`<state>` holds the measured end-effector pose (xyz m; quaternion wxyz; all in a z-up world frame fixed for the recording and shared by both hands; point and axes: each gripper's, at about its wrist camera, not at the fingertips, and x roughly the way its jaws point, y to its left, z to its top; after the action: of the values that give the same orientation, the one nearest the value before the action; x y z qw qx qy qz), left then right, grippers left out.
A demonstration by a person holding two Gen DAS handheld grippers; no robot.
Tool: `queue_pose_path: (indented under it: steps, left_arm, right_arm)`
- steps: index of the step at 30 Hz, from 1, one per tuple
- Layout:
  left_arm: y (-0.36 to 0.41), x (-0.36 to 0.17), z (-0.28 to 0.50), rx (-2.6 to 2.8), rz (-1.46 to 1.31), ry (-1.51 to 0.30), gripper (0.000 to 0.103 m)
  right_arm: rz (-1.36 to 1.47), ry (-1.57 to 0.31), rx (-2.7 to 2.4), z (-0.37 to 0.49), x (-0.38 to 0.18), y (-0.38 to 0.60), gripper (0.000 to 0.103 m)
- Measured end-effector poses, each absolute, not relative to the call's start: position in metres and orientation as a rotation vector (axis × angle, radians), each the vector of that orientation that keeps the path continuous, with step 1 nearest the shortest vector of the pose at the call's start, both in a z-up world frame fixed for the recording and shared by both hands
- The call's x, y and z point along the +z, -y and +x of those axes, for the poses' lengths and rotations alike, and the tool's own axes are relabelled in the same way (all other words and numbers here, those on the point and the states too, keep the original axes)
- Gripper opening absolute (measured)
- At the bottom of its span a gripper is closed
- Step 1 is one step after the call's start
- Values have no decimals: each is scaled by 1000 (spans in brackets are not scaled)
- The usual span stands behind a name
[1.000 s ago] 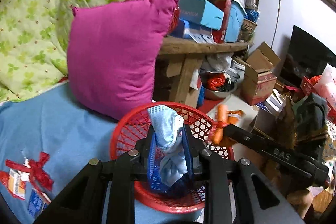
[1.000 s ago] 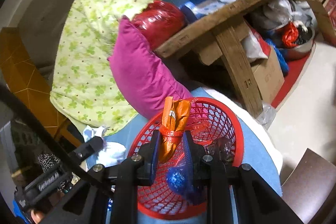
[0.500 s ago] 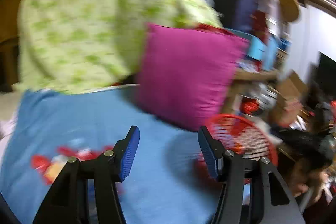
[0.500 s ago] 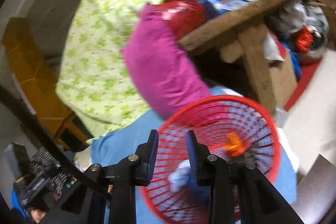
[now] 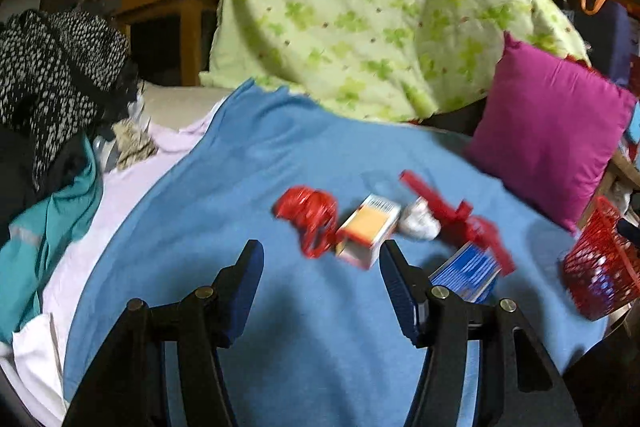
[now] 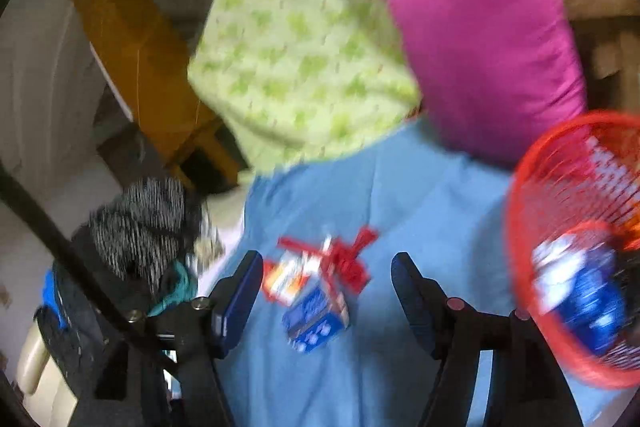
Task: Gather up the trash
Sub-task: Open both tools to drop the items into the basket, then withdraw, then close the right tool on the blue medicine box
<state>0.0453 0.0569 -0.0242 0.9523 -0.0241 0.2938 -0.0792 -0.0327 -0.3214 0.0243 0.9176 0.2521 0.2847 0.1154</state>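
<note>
Loose trash lies on the blue blanket (image 5: 248, 167): a red ribbon coil (image 5: 306, 221), an orange-and-white box (image 5: 368, 229), a white crumpled wad (image 5: 418, 223), a red bow ribbon (image 5: 460, 219) and a blue box (image 5: 466, 273). My left gripper (image 5: 320, 259) is open and empty, just short of the orange-and-white box. The right gripper (image 6: 326, 267) is empty with its jaws opening, above the blue box (image 6: 316, 319) and the red bow ribbon (image 6: 348, 261). The red mesh basket (image 6: 520, 211) at the right holds blue and white trash (image 6: 580, 291).
A magenta pillow (image 5: 548, 131) leans beside the red mesh basket (image 5: 600, 267), against a green patterned quilt (image 5: 380, 7). Clothes are piled at the left: a black-and-white garment (image 5: 52, 75) and a teal one (image 5: 44, 235). The right wrist view is blurred.
Both grippers let go of their pieces over the basket, the left a pale blue cloth and the right an orange wrapper. Both opened and swung left to the trash on the blanket.
</note>
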Motion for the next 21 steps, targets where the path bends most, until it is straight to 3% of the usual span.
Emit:
queue_pose_path:
  steps: [11, 21]
  left_arm:
    - [-62, -60, 81, -267, -78, -656, 62]
    - [-71, -73, 97, -263, -121, -683, 63]
  right_arm:
    - [603, -1000, 352, 54, -78, 248, 71]
    - [585, -1144, 171, 120, -95, 203, 71]
